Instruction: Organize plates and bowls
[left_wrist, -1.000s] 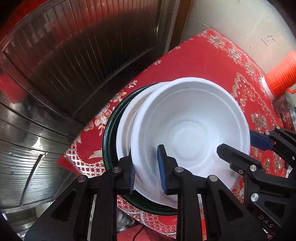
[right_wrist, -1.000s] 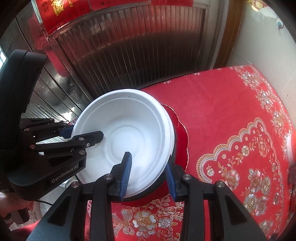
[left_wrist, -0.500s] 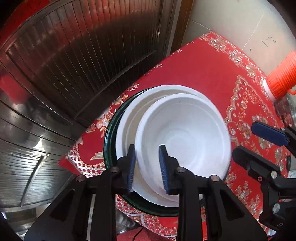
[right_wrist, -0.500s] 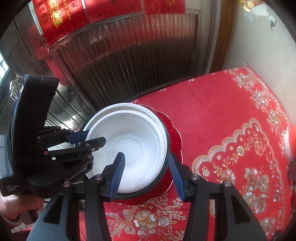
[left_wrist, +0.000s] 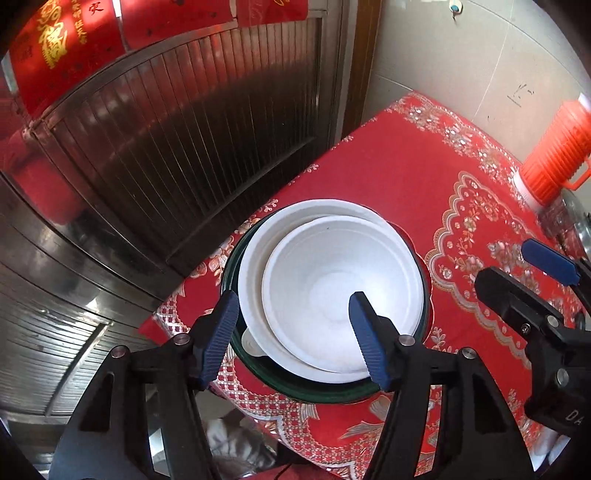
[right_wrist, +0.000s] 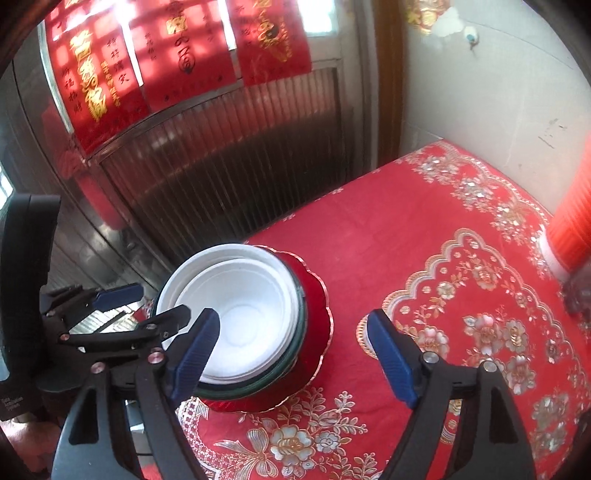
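Observation:
A white bowl (left_wrist: 332, 291) sits nested in a larger white bowl (left_wrist: 255, 266), inside a dark green bowl (left_wrist: 229, 273), all on a red scalloped plate (right_wrist: 316, 306) near the table's left edge. My left gripper (left_wrist: 293, 338) hovers over the stack's near rim. Its jaws are opening, with the rim seen between them but untouched. My right gripper (right_wrist: 293, 354) is pulled back to the right of the stack (right_wrist: 236, 321), jaws opening, with only tablecloth between them. Each gripper shows in the other's view: the right gripper (left_wrist: 502, 260), and the left gripper (right_wrist: 162, 300).
A red floral tablecloth (right_wrist: 461, 295) covers the table. An orange ribbed thermos (left_wrist: 554, 155) stands at the far right by the wall. A dark metal door (left_wrist: 184, 147) with red banners lies beyond the table's left edge, close behind the stack.
Both grippers went from nearly shut on the top white bowl's rim to wide apart and drew back and up. The bowl now rests in the stack.

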